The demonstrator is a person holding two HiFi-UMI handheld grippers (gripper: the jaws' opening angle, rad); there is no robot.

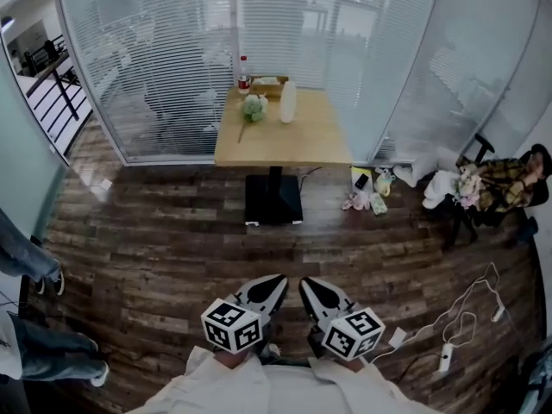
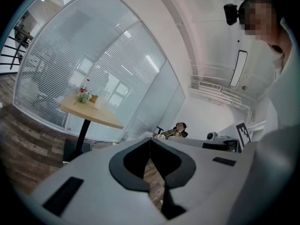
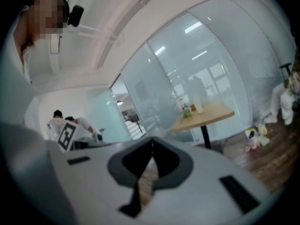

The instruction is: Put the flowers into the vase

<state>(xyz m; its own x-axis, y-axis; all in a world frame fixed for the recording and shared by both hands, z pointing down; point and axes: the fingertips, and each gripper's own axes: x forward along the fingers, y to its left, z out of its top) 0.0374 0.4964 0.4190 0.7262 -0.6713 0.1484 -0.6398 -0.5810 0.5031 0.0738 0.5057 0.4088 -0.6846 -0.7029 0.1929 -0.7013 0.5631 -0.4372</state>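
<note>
flowers: small pale-green bunch (image 1: 254, 106) lying on the table (image 1: 285, 145) near its back edge, stem pointing toward you; not in the vase
vase: white, upright (image 1: 288, 102), just right of the flowers on the same table top
flowers vs jaws: well apart; a stretch of wood floor (image 1: 172, 248) lies between the table and both your grippers, and neither jaw is near the bunch
left gripper: (image 1: 278, 281) held low in front of you, jaws pressed together at the tips, nothing between them
right gripper: (image 1: 308, 285) just beside the left one, jaws likewise closed tip to tip, empty
near flowers: bottle with red label (image 1: 244, 78) behind them, flat box (image 1: 268, 81) at the back edge
head view only: black table base (image 1: 273, 198), clutter on the floor by the glass wall (image 1: 369, 193), chair heaped with clothes (image 1: 492, 184), white cable (image 1: 470, 313), someone's legs in jeans (image 1: 34, 266) at left
left gripper view only: table sits up-left of the jaw tips; your right gripper's marker cube (image 2: 243, 134) shows at right
right gripper view only: table sits up-right of the tips; people at a desk (image 3: 61, 121) at left
</note>
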